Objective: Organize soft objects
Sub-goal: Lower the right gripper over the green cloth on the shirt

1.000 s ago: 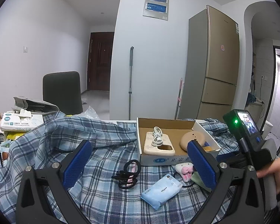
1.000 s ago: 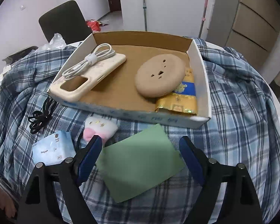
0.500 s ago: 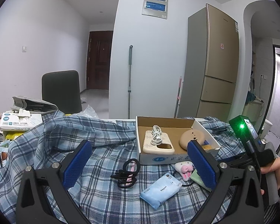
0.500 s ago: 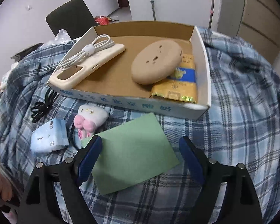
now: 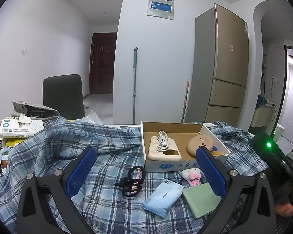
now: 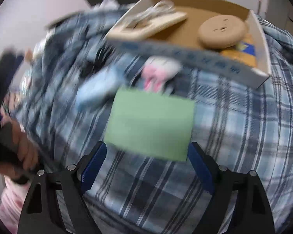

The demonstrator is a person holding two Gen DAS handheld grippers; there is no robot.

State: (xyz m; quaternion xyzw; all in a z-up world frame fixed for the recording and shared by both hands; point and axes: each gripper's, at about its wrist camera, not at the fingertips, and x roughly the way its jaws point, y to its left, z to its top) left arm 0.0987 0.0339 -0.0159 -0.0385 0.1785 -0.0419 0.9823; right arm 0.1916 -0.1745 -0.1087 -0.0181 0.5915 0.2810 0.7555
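Note:
A green cloth point(image 6: 150, 124) lies flat on the plaid cover, just ahead of my open right gripper point(image 6: 147, 152), whose blue pads stand to either side of its near edge without touching it. Beyond it lie a pink-and-white plush point(image 6: 160, 70) and a light blue tissue pack point(image 6: 97, 87). The same green cloth point(image 5: 202, 200), plush point(image 5: 192, 174) and tissue pack point(image 5: 163, 198) show in the left wrist view, with black hair ties point(image 5: 132, 181) beside them. My left gripper point(image 5: 146, 167) hangs open and empty above the table. The right wrist view is blurred.
A cardboard box point(image 5: 182, 165) holds a beige phone case with a white cable point(image 5: 163, 146), a round tan pad point(image 5: 200, 145) and a gold packet. A glove box point(image 5: 21, 129) and clutter sit far left. A chair point(image 5: 63, 95) stands behind the table.
My right gripper has tipped downward and swung over the green cloth, which now lies closer between its pads. The left gripper has stayed where it was.

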